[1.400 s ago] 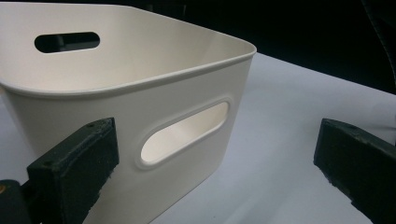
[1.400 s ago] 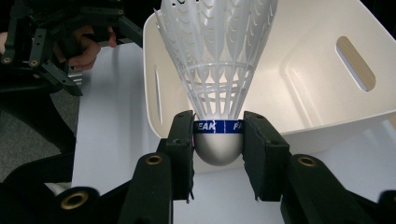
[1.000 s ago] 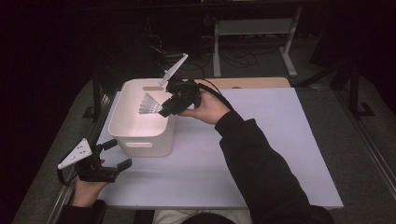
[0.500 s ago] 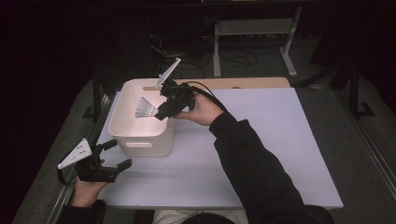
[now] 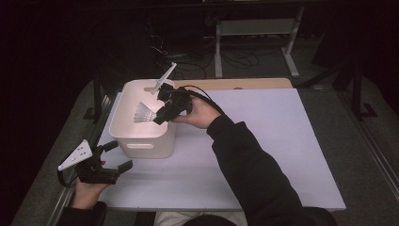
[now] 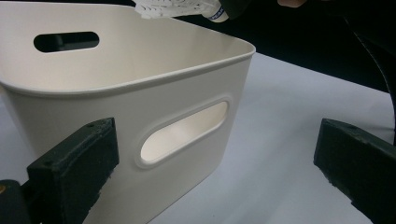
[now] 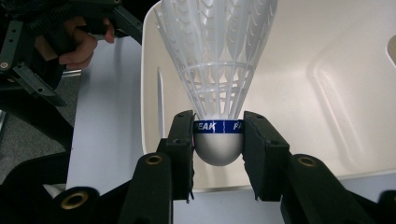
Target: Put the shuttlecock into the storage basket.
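the right gripper [image 7: 218, 135] squeezes the round cork end of a white plastic shuttlecock [image 7: 215, 70] between its two black jaws, right over the open cream plastic box [image 5: 126, 123]. the left gripper [image 5: 109, 157] rests just beside the box's front, jaws wide apart, holding nothing.

- The high view looks forward and down from above the person's side, taking in the whole white tabletop [image 5: 263, 141] from well back.
- The left gripper view sits low at tabletop level, close to the near wall of the white bin [image 6: 140, 93], facing it side-on.
- The right gripper view looks down along its fingers [image 7: 180, 140] into the bin [image 7: 327, 70], very near.
- All three views share the bin and the shuttlecock [image 5: 143, 113] [image 6: 177, 7] [image 7: 217, 70] over it.
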`<state>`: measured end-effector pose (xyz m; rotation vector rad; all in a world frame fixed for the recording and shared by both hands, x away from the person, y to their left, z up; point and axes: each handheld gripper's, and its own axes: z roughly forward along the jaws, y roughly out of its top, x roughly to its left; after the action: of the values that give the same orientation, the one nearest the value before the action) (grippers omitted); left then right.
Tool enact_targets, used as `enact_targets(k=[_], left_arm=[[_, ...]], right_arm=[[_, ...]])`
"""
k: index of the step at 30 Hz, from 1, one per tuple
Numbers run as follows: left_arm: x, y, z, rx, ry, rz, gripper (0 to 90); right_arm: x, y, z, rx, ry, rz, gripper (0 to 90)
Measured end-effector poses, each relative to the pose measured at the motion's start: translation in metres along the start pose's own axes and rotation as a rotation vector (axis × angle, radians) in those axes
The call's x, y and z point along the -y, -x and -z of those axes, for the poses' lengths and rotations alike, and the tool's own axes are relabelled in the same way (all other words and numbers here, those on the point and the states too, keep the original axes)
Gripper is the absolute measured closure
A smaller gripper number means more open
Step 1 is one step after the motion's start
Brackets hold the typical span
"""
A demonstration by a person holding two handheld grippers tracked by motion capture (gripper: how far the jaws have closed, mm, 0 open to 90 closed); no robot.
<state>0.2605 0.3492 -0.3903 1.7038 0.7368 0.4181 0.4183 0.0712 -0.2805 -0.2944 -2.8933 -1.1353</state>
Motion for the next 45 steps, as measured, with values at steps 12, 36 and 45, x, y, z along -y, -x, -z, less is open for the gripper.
enact_targets(k=[12,36,45], left_arm=[[0.0,0.0,0.0,-0.001,0.0,0.001,0.0],[0.0,0.0,0.0,0.001,0.003,0.0,0.0],[0.0,0.0,0.0,0.001,0.0,0.0,0.0]], right_arm=[[-0.002,0.003,-0.016,-0.013,-0.024,0.004,63.8],[0.0,0.005,-0.039,-0.031,-0.086,-0.017,62.3],[0.003,0.007,-0.036,-0.02,-0.065,-0.037,46.9]])
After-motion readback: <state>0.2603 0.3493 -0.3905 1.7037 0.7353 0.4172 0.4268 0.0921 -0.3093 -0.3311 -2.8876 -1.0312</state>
